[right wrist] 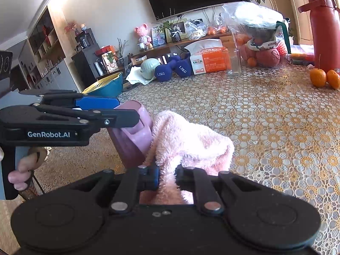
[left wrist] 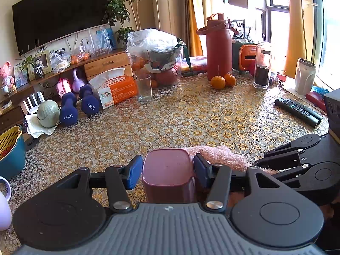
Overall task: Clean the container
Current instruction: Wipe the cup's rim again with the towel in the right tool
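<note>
The container [left wrist: 169, 171], a mauve square tub, sits at the near edge of the table [left wrist: 191, 116], pinched between the blue pads of the left gripper [left wrist: 167, 169], one pad on each side wall. A pink cloth [right wrist: 187, 140] lies against the tub's right side, and the right gripper [right wrist: 167, 175] is closed on a fold of it. The left wrist view looks down onto the tub's top and shows only a strip of cloth [left wrist: 218, 154] behind it, with the right gripper [left wrist: 261, 162] coming in from the right edge; its fingertips are buried in the fleece there. The right wrist view shows what the other cannot: the tub [right wrist: 133, 136] from the side, tilted, the left gripper [right wrist: 119, 108] clamped over it, and a hand [right wrist: 23, 167] on that gripper's handle. Only the left wrist view takes in the remote [left wrist: 298, 111] and a jar [left wrist: 263, 64] near the table's right edge. Both views show two dumbbells [left wrist: 77, 105], two oranges [left wrist: 223, 80] at the foot of one red flask [left wrist: 218, 46], one glass [left wrist: 144, 87], one tissue pack [left wrist: 115, 88] and one teal bowl [right wrist: 106, 85] at the left edge.
</note>
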A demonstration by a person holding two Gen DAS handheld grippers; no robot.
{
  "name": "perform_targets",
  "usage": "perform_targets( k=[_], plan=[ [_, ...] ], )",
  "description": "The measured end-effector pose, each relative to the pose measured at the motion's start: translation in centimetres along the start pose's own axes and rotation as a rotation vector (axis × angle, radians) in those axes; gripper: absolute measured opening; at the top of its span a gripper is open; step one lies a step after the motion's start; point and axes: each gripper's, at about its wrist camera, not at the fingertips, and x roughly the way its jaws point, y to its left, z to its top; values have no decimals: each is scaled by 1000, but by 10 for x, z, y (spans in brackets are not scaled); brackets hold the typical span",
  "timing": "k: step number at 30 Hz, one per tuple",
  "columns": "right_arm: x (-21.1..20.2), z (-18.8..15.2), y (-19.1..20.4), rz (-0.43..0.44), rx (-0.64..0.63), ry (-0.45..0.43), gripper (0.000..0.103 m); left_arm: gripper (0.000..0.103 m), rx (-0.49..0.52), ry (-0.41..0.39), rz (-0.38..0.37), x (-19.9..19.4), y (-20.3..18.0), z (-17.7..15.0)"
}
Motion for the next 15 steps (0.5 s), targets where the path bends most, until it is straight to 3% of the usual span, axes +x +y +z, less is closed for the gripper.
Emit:
perform_targets(
  k=[9,13,15],
  plan=[
    [10,-2,-2,-101,-132,60,12,53,1,-2,-2,0,2,0],
    [-5,7,1,-141,-137,13,11,53,0,-2,-2,1,2,0],
    [-19,15,1,-118,-107,-28,11,53,0,-2,-2,1,2,0]
  ],
)
